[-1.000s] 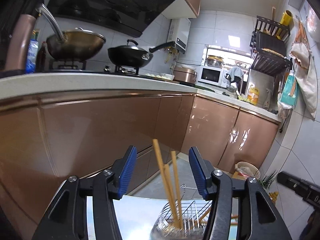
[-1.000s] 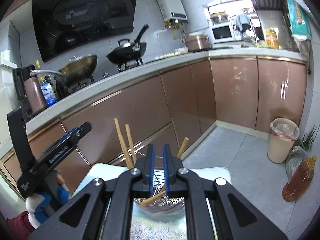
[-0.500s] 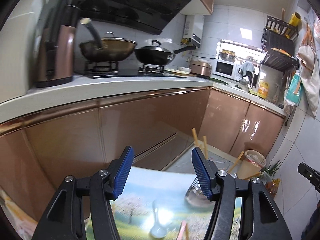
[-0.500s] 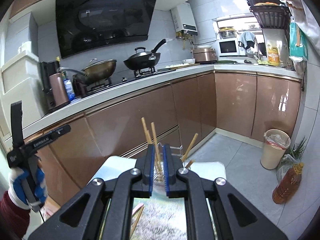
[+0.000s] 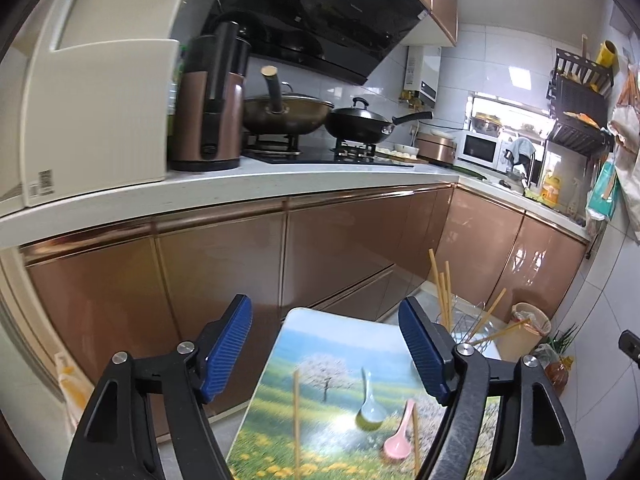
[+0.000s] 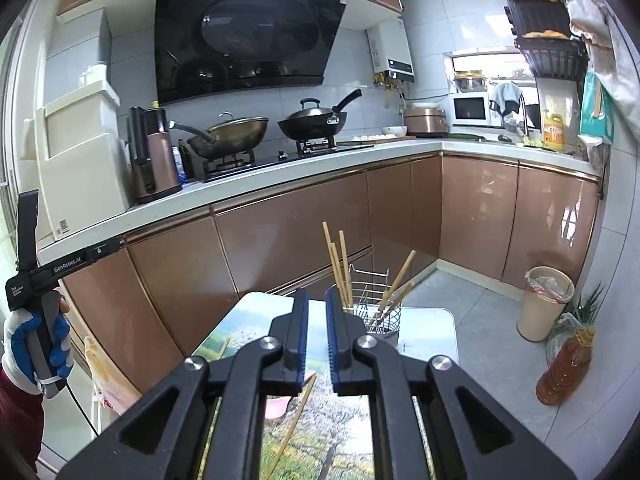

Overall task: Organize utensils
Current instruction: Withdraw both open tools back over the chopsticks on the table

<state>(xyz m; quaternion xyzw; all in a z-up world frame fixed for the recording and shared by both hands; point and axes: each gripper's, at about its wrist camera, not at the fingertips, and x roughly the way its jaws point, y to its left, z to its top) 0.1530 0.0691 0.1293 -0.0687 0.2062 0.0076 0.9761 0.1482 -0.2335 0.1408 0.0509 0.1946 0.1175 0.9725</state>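
Observation:
A small table with a landscape print (image 5: 320,344) holds a wire utensil holder (image 6: 380,312) at its far right with several wooden chopsticks (image 6: 340,268) standing in it; it also shows in the left wrist view (image 5: 468,324). On the table lie a pale blue spoon (image 5: 370,404), a pink spoon (image 5: 398,436) and loose chopsticks (image 5: 296,416). My left gripper (image 5: 326,344) is open and empty above the table. My right gripper (image 6: 316,332) is nearly shut and empty, above a loose chopstick (image 6: 294,420).
Brown cabinets (image 6: 280,240) and a white counter (image 6: 280,172) with woks and a kettle stand behind the table. A bin (image 6: 544,304) and an oil bottle (image 6: 564,368) are on the floor at right.
My left gripper has pulled back and swung left, away from the holder, so the table with its spoons has come into view. My right gripper has drawn back too.

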